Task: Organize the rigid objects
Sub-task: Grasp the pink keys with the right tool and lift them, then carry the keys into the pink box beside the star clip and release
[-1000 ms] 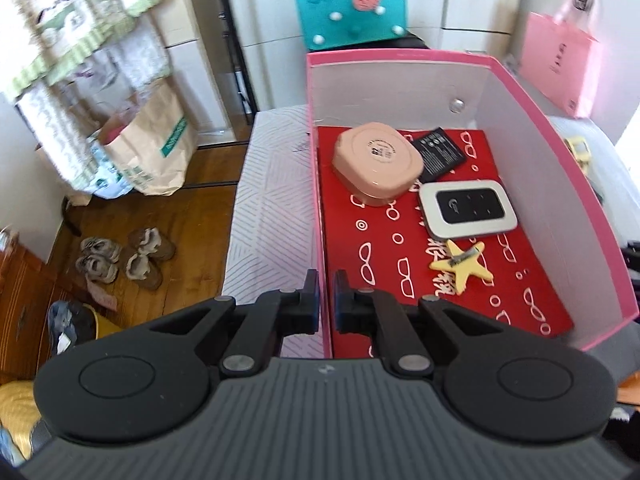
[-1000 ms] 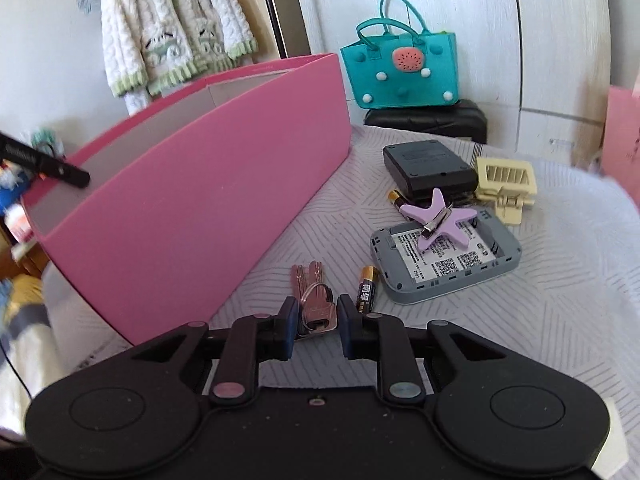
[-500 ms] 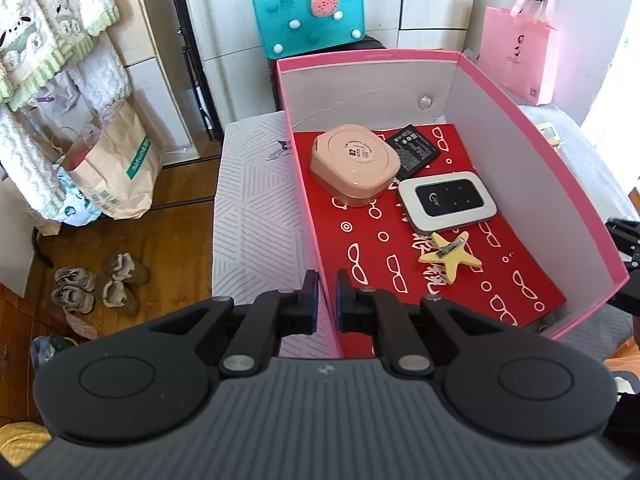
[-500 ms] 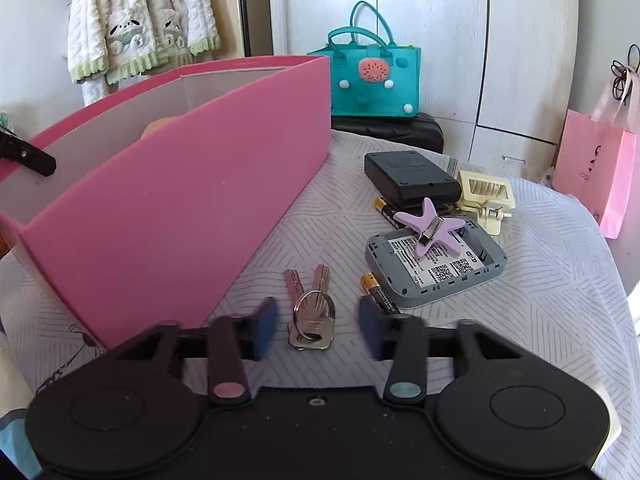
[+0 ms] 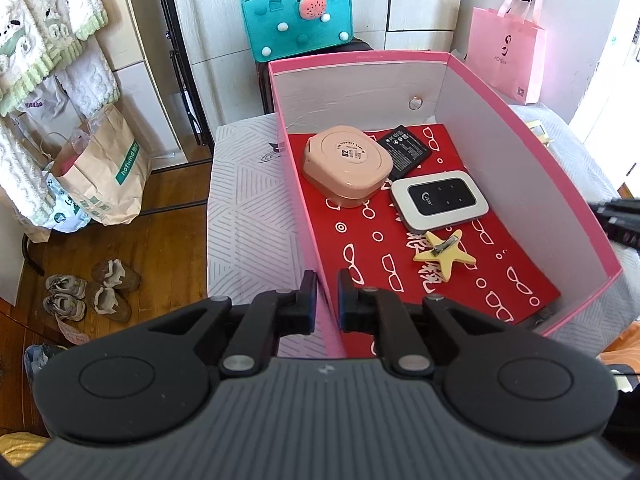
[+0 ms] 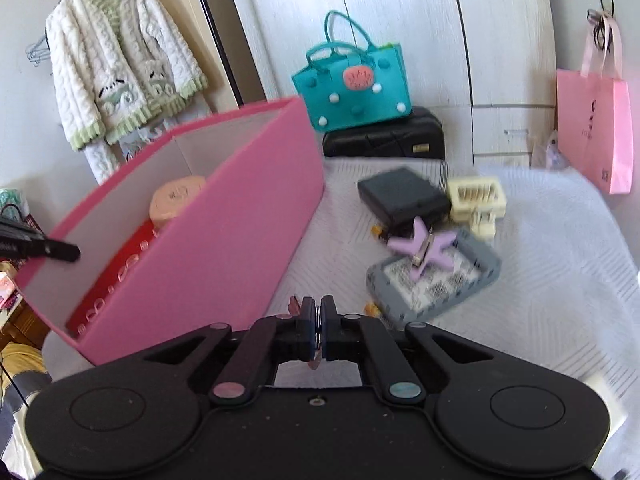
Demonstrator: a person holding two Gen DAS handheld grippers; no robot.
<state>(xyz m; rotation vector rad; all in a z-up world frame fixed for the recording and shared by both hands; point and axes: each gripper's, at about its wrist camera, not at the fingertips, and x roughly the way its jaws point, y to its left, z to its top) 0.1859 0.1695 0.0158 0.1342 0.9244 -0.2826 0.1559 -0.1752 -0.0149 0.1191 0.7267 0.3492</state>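
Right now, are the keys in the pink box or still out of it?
Out. The right gripper is shut on the keys, just closed, outside the pink box's wall, above the bedspread.

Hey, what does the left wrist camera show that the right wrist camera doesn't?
Only the left wrist view shows the white router, the yellow star clip and the flat black battery on the box's red liner, plus the left tongs clamped on the box wall.

Only the right wrist view shows the right tongs, whose jaws have just closed on the keys, and the purple star clip lying on the grey device back.

Both show the pink box, the peach case inside it and the teal bag.
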